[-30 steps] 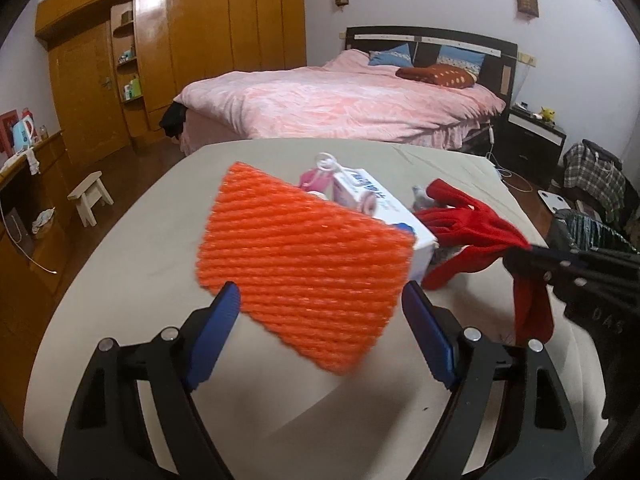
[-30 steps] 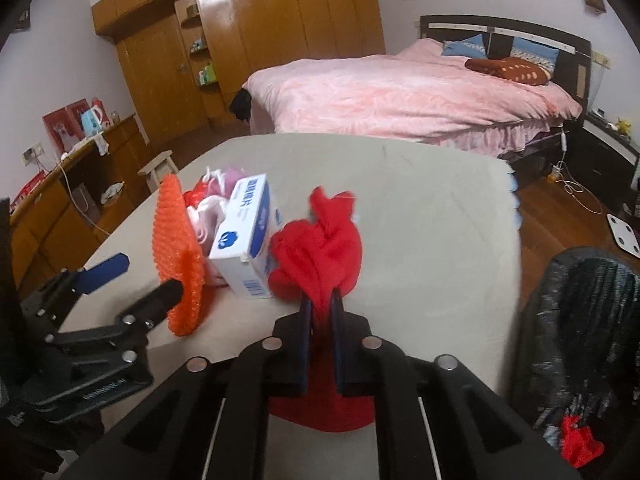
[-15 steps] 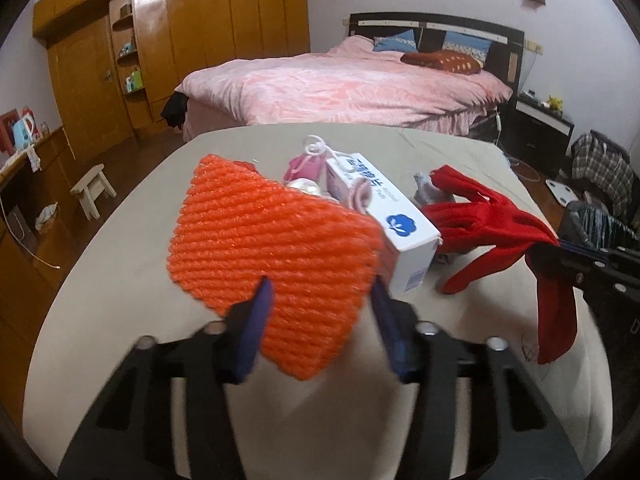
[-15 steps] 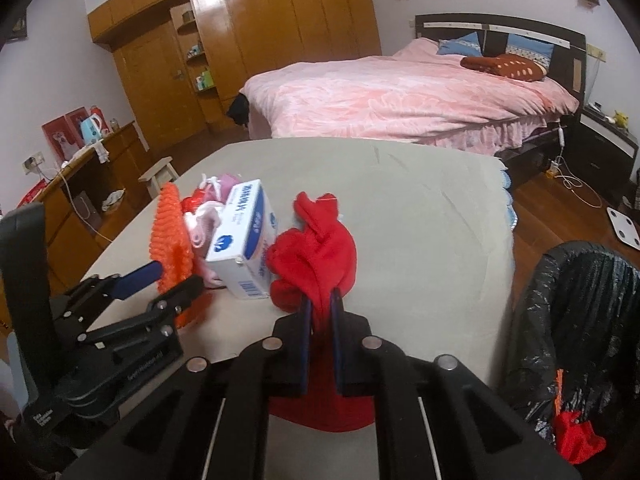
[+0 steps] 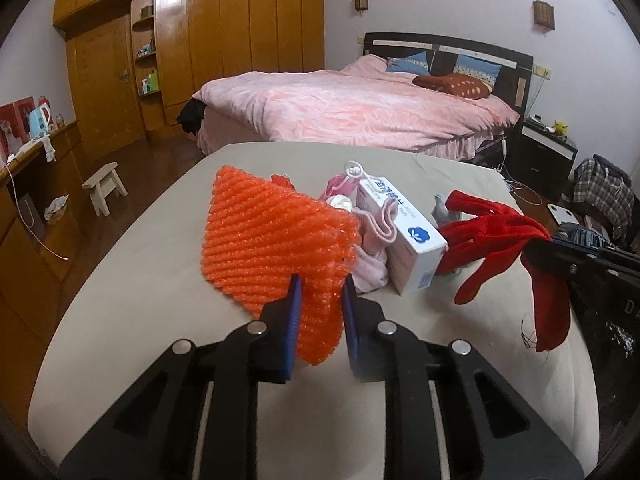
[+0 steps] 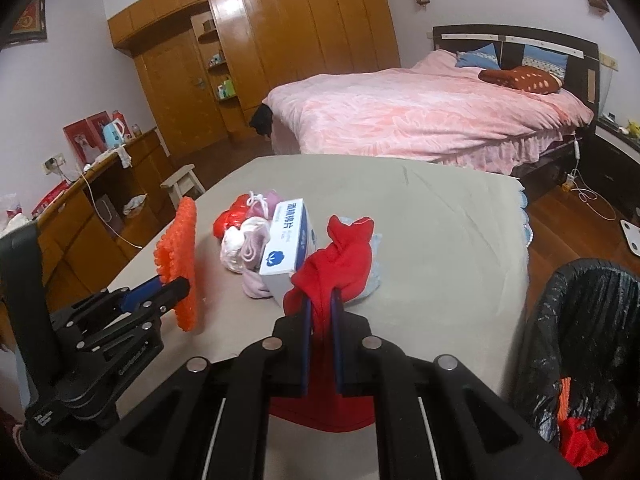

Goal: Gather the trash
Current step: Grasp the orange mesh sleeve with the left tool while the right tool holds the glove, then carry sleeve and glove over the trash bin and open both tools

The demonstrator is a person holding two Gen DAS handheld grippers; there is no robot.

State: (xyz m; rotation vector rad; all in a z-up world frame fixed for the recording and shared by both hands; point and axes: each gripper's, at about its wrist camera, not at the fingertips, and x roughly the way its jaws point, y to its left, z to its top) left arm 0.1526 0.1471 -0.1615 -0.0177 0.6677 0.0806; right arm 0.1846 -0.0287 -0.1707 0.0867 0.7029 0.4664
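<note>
An orange foam net (image 5: 272, 240) stands on edge on the beige table (image 5: 140, 300). My left gripper (image 5: 321, 284) is closing its jaws on the net's near corner, and the blue pads squeeze it. From the right wrist view the net (image 6: 180, 256) rises upright from the left gripper (image 6: 172, 286). My right gripper (image 6: 320, 304) is shut on a red glove-like cloth (image 6: 340, 264), which hangs from it over the table at the right (image 5: 496, 232).
A white tissue box (image 5: 400, 232) and pink cloth bundles (image 5: 372, 248) lie between the net and the red cloth. A black-lined bin (image 6: 580, 320) holding red and orange scraps stands off the table's right edge. Behind are a pink bed (image 5: 360, 108) and a stool (image 5: 104, 186).
The left jaws went from wide apart to closed on the net's near corner, and the net now stands more upright. The right gripper keeps its hold on the red cloth.
</note>
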